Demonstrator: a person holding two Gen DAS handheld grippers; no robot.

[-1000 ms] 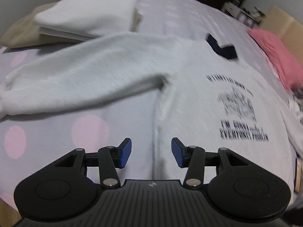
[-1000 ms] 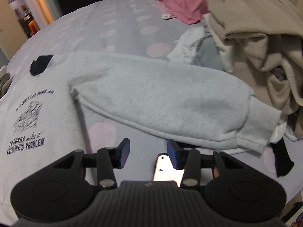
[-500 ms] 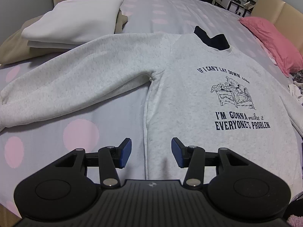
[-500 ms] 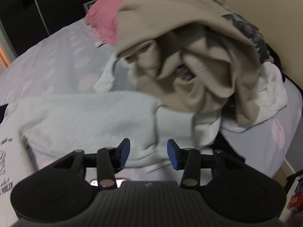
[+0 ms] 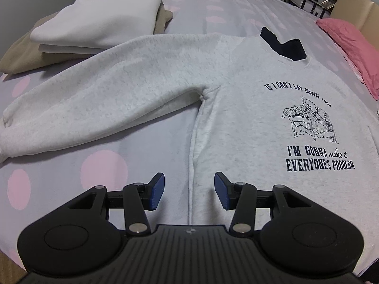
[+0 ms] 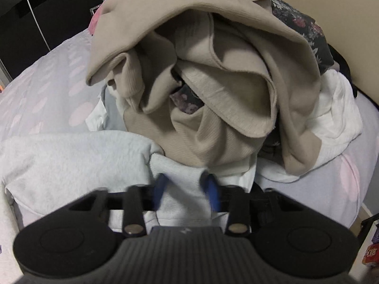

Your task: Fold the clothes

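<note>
The light grey sweatshirt [image 5: 248,108] lies flat, front up, on the bed [image 5: 146,142], whose lilac cover carries pale pink dots; its printed chest faces the left wrist camera, and the navy lettering reads "IF I CAN'T LAY DOWN soon" above a line drawing of a figure slumped on a couch, then "I'M GONNA make it EVERYONE'S PROBLEM" below; a dark navy collar [image 5: 284,45] shows at the far neckline; one sleeve [image 5: 113,99] stretches out to the left, its cuff at the left edge of the view. The left tongs [image 5: 188,190] hover with jaws apart over the sweatshirt's side seam near the hem, nothing between the blue pads [image 5: 157,190]. Far left sits a stack of folded clothes [image 5: 99,26], white on top of beige; far right, a pink pillow [image 5: 350,47] against a tan headboard.

Over on the right wrist view, the right tongs [image 6: 184,190] have just been closing, and the ribbed cuff [image 6: 182,189] of the other sleeve sits between the blurred blue pads, which look pressed onto it; just beyond rises a heap of unfolded laundry [image 6: 213,71], beige garments over white ones with a dark floral fabric peeking through; no readable writing there.
</note>
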